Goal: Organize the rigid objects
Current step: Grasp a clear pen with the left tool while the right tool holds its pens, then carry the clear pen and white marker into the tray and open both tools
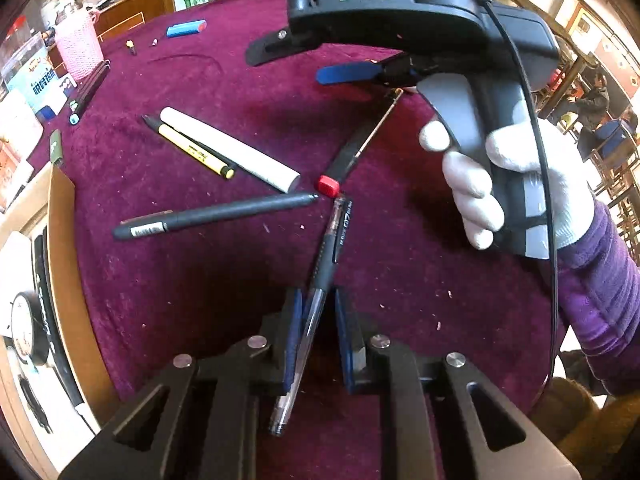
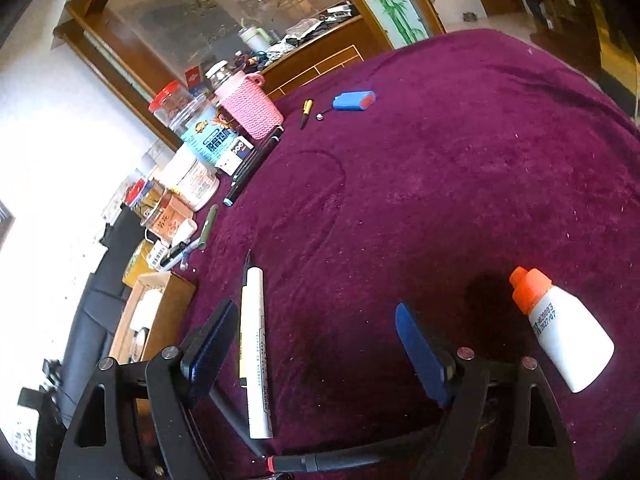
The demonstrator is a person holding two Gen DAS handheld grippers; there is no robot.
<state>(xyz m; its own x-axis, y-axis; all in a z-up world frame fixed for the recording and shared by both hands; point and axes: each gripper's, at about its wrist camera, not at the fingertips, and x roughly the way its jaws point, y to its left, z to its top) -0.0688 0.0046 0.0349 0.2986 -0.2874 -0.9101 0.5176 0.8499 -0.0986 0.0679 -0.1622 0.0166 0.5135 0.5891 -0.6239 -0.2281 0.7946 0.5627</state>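
My left gripper (image 1: 316, 320) is shut on a black-and-clear gel pen (image 1: 320, 276), which points away over the purple tablecloth (image 1: 200, 280). Ahead lie a dark grey pen (image 1: 212, 216), a white marker (image 1: 230, 148), a yellow pen (image 1: 196, 151) and a red-capped black marker (image 1: 332, 178). My right gripper (image 1: 320, 60) hovers open above them, held by a white-gloved hand. In the right wrist view the right gripper (image 2: 316, 344) is open and empty over the cloth, with the white marker (image 2: 256, 344) by its left finger and a white bottle with an orange cap (image 2: 560, 328) at the right.
A pink knitted basket (image 2: 250, 106), jars and boxes (image 2: 200, 148) line the table's left edge. A blue battery pack (image 2: 354, 101) and a small yellow pen (image 2: 306, 112) lie at the far side. A cardboard box (image 2: 152, 316) stands at the near left.
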